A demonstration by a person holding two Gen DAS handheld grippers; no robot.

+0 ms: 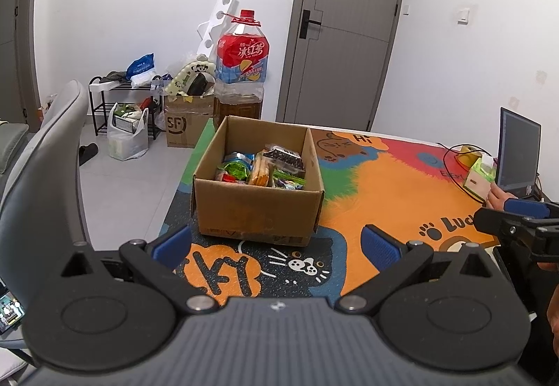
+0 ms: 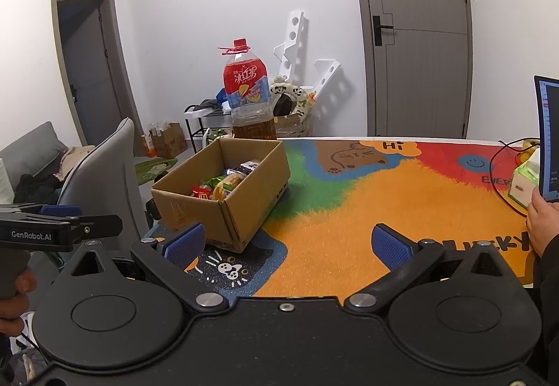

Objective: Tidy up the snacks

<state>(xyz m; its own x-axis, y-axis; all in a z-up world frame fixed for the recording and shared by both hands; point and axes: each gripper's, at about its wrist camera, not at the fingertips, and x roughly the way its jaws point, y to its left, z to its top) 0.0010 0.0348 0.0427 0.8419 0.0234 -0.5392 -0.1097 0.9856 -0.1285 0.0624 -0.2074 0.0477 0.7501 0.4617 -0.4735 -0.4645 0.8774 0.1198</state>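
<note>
A desk covered by a bright cartoon mat [image 1: 391, 197] fills the middle of a white-walled room with grey doors [image 1: 346, 26]. The cardboard box [image 1: 256, 211] stands at the desk's left edge, flaps open, and the snacks [image 1: 262, 167] lie packed inside it: wrapped packets in green, red, orange and black, heaped against one another. Just behind the box, at the far-left corner, a large iced-tea bottle [image 1: 242, 71] with a red cap stands upright. At the right edge sit a laptop [image 1: 518, 152], a green and white tissue box [image 1: 480, 176] and a looping black cable [image 1: 454, 162]; a bare hand [image 2: 541, 225] rests on the mat beside them.

The left gripper [image 1: 276, 242] hovers above the desk's near edge in front of the box, its blue-padded jaws spread wide with nothing between them. The right gripper [image 2: 286, 242] hangs over the near edge as well, jaws equally wide apart and empty.

The mat between the box and the right-edge clutter lies bare. Off the left edge, a grey chair [image 1: 45, 169] stands close, with boxes, bags and a low rack [image 1: 122, 99] along the far wall.
</note>
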